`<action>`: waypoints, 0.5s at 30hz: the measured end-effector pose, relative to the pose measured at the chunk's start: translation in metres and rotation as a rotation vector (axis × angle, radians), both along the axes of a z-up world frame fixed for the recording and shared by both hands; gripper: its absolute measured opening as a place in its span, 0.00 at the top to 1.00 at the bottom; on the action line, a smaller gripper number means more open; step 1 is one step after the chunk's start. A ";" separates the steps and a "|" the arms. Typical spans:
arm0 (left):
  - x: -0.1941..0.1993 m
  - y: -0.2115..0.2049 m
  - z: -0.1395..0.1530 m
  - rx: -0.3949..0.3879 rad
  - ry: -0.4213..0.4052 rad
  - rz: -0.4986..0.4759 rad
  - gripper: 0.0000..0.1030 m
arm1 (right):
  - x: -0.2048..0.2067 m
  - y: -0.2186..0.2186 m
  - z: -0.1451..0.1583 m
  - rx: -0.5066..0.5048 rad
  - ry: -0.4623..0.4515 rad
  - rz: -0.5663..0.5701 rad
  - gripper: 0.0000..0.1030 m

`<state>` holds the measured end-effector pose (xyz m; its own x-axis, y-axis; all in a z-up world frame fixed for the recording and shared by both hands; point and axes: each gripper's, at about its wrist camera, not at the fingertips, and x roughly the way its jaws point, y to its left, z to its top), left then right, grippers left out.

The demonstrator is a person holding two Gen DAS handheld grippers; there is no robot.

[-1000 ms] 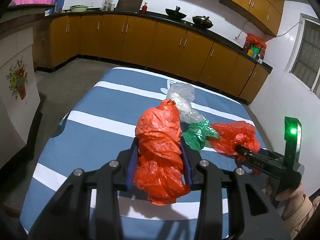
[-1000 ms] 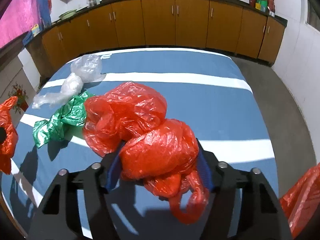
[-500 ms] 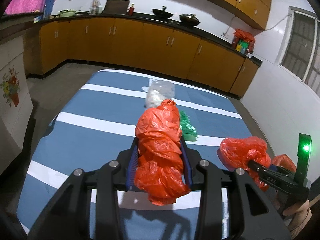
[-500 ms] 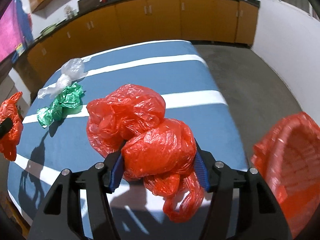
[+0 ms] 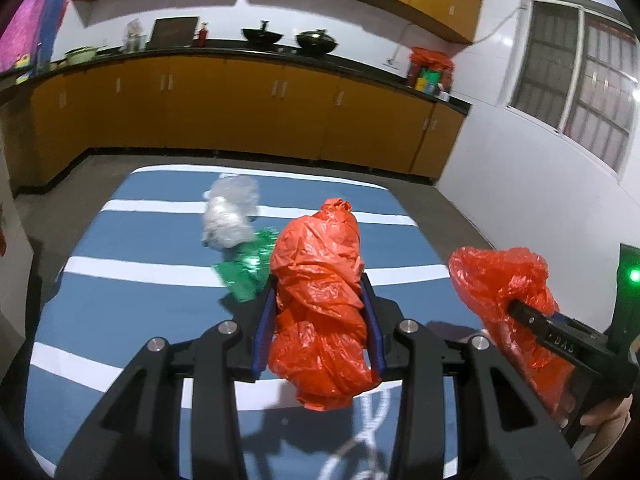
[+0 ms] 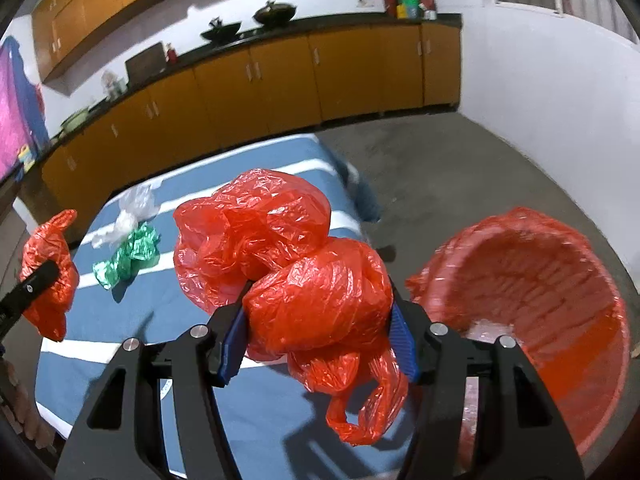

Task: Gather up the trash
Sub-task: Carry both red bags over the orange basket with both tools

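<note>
My left gripper [image 5: 320,312] is shut on a crumpled red plastic bag [image 5: 320,280] and holds it above the blue striped table [image 5: 120,280]. My right gripper [image 6: 316,328] is shut on a larger red plastic bag [image 6: 288,260], held over the table's right edge next to a red-lined bin [image 6: 540,300] on the floor. The right gripper and its bag [image 5: 504,288] also show at the right of the left wrist view. A green bag [image 5: 248,268] and a clear bag [image 5: 230,216] lie on the table.
Orange kitchen cabinets [image 5: 240,112] with a dark counter run along the far wall. Grey floor [image 6: 440,160] lies between the table and the white wall at the right. A window [image 5: 580,88] is in that wall.
Both grippers have swung right with their bags. The right gripper now hangs past the table's right edge and the red-lined bin has come fully into its view.
</note>
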<state>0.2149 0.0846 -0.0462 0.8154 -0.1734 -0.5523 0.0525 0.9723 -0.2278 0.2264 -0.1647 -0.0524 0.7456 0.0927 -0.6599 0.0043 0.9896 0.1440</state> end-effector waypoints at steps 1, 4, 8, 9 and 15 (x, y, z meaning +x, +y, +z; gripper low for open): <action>-0.001 -0.007 0.002 0.002 -0.003 -0.012 0.63 | -0.004 -0.004 0.003 0.006 -0.009 -0.010 0.41; -0.002 -0.024 0.006 0.006 -0.012 -0.052 0.63 | -0.014 -0.013 0.009 0.009 -0.030 -0.038 0.41; -0.003 -0.048 0.010 0.004 -0.022 -0.112 0.63 | -0.028 -0.028 0.015 0.001 -0.053 -0.085 0.41; -0.002 -0.053 0.011 0.003 -0.023 -0.124 0.63 | -0.031 -0.032 0.017 0.000 -0.058 -0.100 0.41; 0.002 -0.089 0.014 -0.008 -0.024 -0.208 0.63 | -0.050 -0.060 0.021 -0.001 -0.073 -0.195 0.41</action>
<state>0.2169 -0.0046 -0.0318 0.7745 -0.3439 -0.5309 0.2575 0.9380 -0.2321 0.1760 -0.2242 -0.0311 0.7953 -0.0592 -0.6033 0.1858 0.9711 0.1497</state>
